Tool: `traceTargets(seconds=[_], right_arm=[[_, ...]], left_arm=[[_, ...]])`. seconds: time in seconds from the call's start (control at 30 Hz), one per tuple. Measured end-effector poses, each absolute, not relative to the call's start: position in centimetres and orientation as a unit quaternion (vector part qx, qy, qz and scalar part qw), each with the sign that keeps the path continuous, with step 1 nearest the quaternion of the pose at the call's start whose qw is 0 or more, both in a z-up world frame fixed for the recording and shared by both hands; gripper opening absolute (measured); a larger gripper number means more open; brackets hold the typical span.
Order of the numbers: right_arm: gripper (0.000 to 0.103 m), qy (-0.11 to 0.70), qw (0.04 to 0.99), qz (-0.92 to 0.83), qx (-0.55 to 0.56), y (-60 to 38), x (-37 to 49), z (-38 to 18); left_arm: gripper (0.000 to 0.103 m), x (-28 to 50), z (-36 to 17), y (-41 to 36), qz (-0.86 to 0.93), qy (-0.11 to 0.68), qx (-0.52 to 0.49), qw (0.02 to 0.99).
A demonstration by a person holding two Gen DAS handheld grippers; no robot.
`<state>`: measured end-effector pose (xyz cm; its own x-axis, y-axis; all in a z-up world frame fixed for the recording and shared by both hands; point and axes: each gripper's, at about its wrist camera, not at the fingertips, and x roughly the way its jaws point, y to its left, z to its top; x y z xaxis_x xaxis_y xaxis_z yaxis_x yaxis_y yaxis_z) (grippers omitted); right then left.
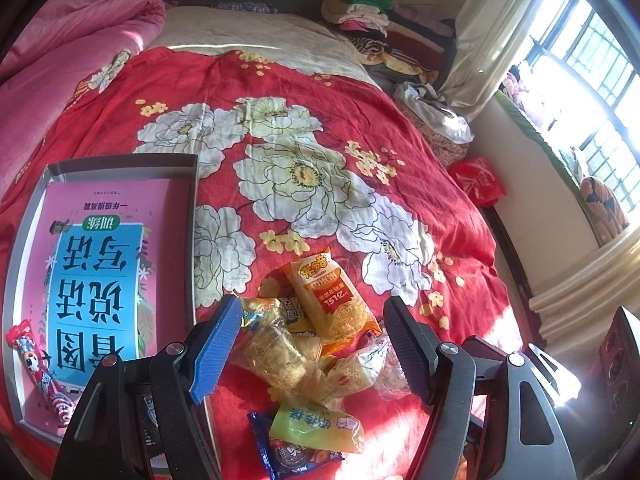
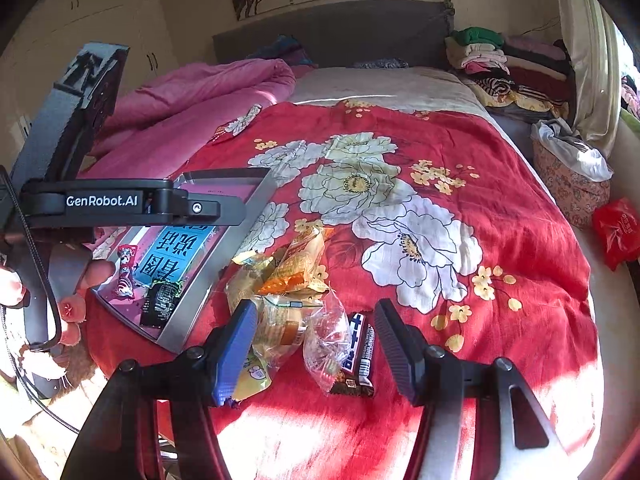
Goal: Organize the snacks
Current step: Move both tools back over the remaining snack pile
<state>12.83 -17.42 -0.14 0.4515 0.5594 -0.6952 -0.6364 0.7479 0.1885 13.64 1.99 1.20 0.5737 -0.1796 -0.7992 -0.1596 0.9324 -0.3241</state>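
A pile of wrapped snacks lies on the red flowered bedspread (image 1: 400, 128): an orange packet (image 1: 334, 300), clear-wrapped cakes (image 1: 276, 356), a green-yellow packet (image 1: 316, 428) and a blue packet (image 1: 292, 456). My left gripper (image 1: 313, 308) hovers open over the pile, its pads on either side of it and not pressing. A grey tray (image 1: 120, 159) at the left holds a pink book (image 1: 100, 272) and a red candy (image 1: 36, 368). My right gripper (image 2: 316, 308) is open above a clear wrapper (image 2: 324, 340) and a dark chocolate bar (image 2: 358, 354). The tray (image 2: 216, 276) also holds a black packet (image 2: 162, 304).
A pink quilt (image 1: 60, 64) is bunched at the far left of the bed. Folded clothes (image 1: 368, 20) are stacked at the far right by the grey headboard (image 2: 340, 28). A red bag (image 1: 478, 178) lies off the bed's right edge, below a window (image 1: 592, 80).
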Motion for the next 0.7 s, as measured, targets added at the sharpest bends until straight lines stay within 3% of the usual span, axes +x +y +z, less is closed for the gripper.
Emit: traceTargets(seconds=[0.7], right_arm=[[0.061, 0.415, 0.836, 0.338, -0.127, -16.4, 13.0, -5.0]], left_arm=[[0.075, 17.0, -2.0, 1.0, -0.006, 0.511, -0.196, 0.837]])
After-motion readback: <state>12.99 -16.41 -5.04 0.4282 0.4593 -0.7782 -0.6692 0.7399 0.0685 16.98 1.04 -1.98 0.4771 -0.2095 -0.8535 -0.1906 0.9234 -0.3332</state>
